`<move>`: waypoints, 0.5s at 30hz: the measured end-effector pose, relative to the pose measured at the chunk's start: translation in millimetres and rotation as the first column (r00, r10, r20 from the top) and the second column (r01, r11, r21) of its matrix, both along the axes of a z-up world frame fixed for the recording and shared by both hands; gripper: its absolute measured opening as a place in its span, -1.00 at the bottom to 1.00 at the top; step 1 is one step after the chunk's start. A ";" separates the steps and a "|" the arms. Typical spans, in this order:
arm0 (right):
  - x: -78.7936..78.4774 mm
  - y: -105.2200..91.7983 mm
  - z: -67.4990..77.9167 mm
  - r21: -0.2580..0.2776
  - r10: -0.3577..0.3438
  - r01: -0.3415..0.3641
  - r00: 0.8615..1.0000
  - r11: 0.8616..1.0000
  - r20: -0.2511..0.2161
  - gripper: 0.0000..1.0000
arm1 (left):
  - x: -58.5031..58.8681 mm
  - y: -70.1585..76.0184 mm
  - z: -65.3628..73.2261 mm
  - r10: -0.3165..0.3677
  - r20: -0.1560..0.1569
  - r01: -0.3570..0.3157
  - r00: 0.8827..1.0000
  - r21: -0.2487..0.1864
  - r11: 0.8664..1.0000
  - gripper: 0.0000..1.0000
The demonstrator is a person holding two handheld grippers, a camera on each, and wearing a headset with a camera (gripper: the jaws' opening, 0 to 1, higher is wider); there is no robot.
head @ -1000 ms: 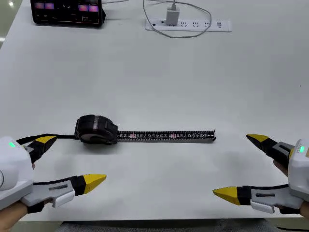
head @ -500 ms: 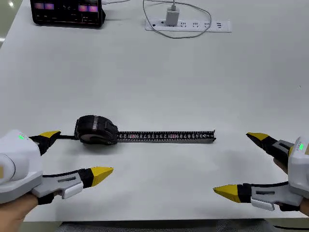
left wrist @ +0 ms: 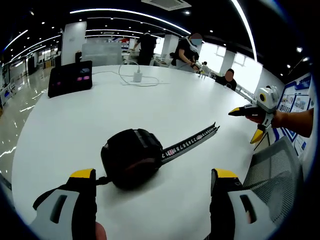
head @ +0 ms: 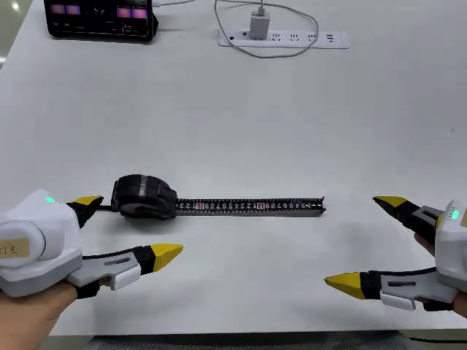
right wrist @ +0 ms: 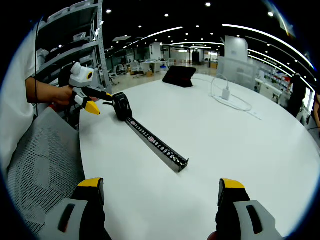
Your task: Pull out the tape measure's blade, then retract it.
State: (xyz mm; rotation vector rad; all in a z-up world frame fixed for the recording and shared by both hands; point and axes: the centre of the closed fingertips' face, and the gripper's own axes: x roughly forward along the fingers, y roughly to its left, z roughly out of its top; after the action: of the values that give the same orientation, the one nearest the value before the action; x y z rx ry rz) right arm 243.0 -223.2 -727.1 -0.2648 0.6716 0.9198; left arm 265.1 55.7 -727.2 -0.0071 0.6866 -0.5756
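I have the tape measure [head: 144, 197] lying on the white table [head: 241, 117], its blade [head: 252, 205] drawn out flat to the right. My left gripper [head: 139, 224] sits just beside the case, its 2 jaws spread wide and holding nothing. My right gripper [head: 354, 239] is likewise agape, near the blade's hooked end. A power strip [head: 284, 36] and a dark screen [head: 98, 16] sit at the far edge.

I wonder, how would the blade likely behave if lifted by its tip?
The blade is long and thin, so it would probably flex. The chunky case likely anchors its other end, though it might slide on the smooth table.
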 end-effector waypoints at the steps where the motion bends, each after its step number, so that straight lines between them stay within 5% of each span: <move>1: 0.0 0.7 0.0 0.000 -0.001 0.001 1.000 1.000 0.000 0.88 | 0.2 -1.0 -0.6 0.001 -0.001 -0.001 1.000 -0.003 1.000 0.85; 15: 5.7 -2.2 -0.7 -0.003 -0.002 0.002 1.000 1.000 0.001 0.87 | 7.6 -8.5 -5.0 0.066 -0.021 -0.067 0.998 -0.063 0.996 0.83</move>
State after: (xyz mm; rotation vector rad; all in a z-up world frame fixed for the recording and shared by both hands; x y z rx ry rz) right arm 248.7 -225.4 -727.9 -0.2674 0.6728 0.9170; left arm 272.7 47.2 -732.2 -0.0950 0.6839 -0.5337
